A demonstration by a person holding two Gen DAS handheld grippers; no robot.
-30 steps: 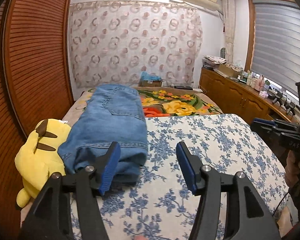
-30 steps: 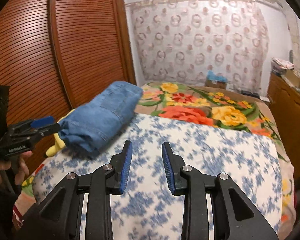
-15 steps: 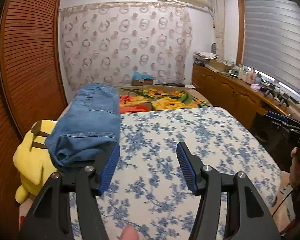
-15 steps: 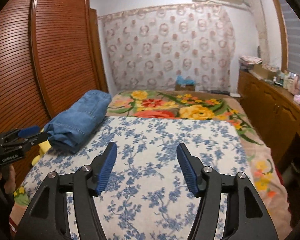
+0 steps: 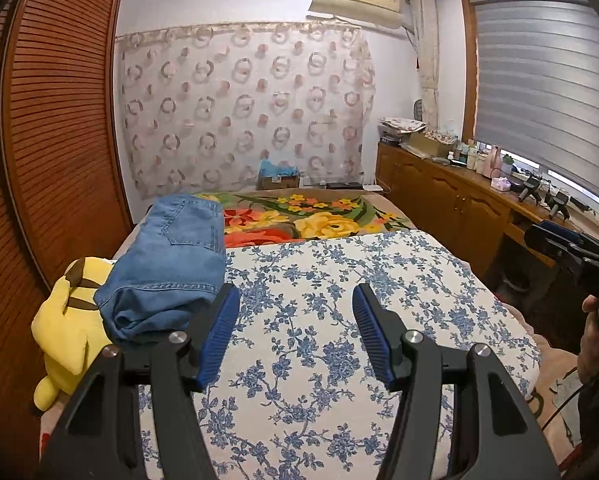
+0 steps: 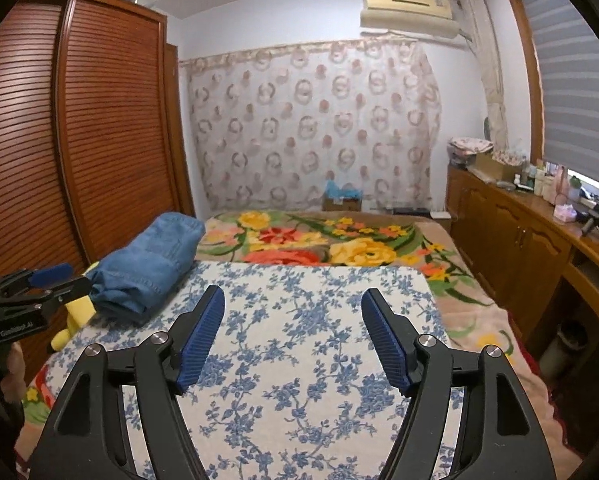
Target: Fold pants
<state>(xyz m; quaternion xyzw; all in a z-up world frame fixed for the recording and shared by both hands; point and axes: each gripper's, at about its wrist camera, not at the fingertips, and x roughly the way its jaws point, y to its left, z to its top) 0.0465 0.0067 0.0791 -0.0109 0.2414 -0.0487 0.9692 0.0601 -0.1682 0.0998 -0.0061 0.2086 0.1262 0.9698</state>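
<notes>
The blue denim pants [image 5: 171, 264] lie folded in a thick bundle on the left side of the bed, also seen in the right wrist view [image 6: 147, 264]. My left gripper [image 5: 295, 304] is open and empty, held above the blue-flowered white cloth [image 5: 339, 320], just right of the bundle's near end. My right gripper [image 6: 291, 304] is open and empty over the middle of the cloth [image 6: 299, 340], apart from the pants. The right gripper also shows at the right edge of the left wrist view [image 5: 571, 252], and the left gripper at the left edge of the right wrist view [image 6: 31, 292].
A yellow plush toy [image 5: 67, 328] lies left of the pants against the wooden slatted wardrobe [image 5: 51, 140]. A bright floral blanket [image 5: 319, 220] covers the far bed. A wooden cabinet [image 5: 459, 208] with bottles stands along the right wall under the window.
Both grippers have drawn back and risen away from the pants. The right gripper's jaws have opened wide. The folded pants stay where they were.
</notes>
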